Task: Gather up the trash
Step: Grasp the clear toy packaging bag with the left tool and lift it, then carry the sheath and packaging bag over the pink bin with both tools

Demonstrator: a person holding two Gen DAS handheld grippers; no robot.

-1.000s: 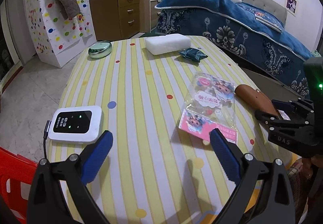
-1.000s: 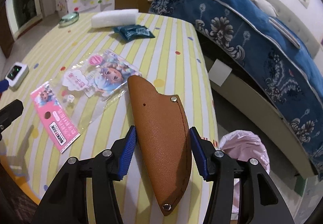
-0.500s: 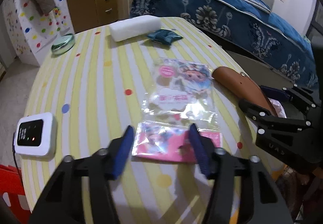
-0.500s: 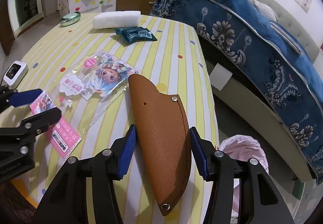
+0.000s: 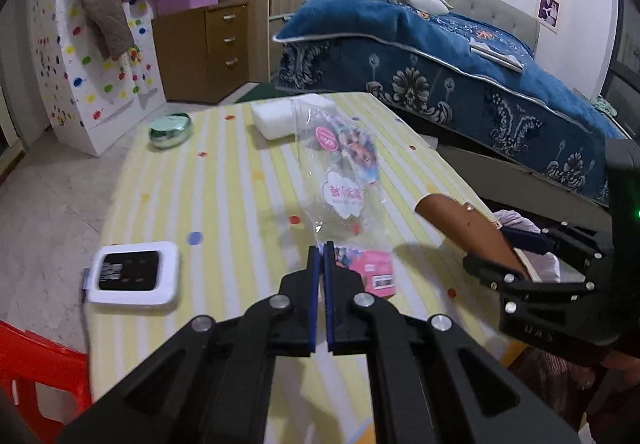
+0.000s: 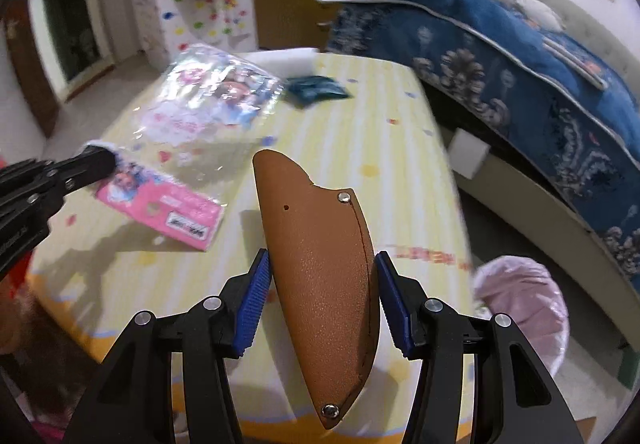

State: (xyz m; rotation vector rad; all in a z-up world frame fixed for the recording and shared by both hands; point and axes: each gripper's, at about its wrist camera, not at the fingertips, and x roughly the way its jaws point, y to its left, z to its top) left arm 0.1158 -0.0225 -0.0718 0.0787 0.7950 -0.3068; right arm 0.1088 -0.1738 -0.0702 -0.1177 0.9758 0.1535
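left hand-held gripper (image 5: 319, 248): just closed, pinching plastic packet (image 5: 344, 180) by its pink end, lifted off counter (image 5: 240, 180) | right hand-held gripper (image 6: 320, 264): half-wide, clamped on brown sheath (image 6: 320, 264) above counter edge | pink bag (image 6: 524, 304) beyond on floor

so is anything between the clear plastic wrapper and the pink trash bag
Yes: the right hand-held gripper, holding a brown leather sheath, sits between the clear plastic wrapper with the pink card, pinched in the left hand-held gripper, and the pink trash bag.
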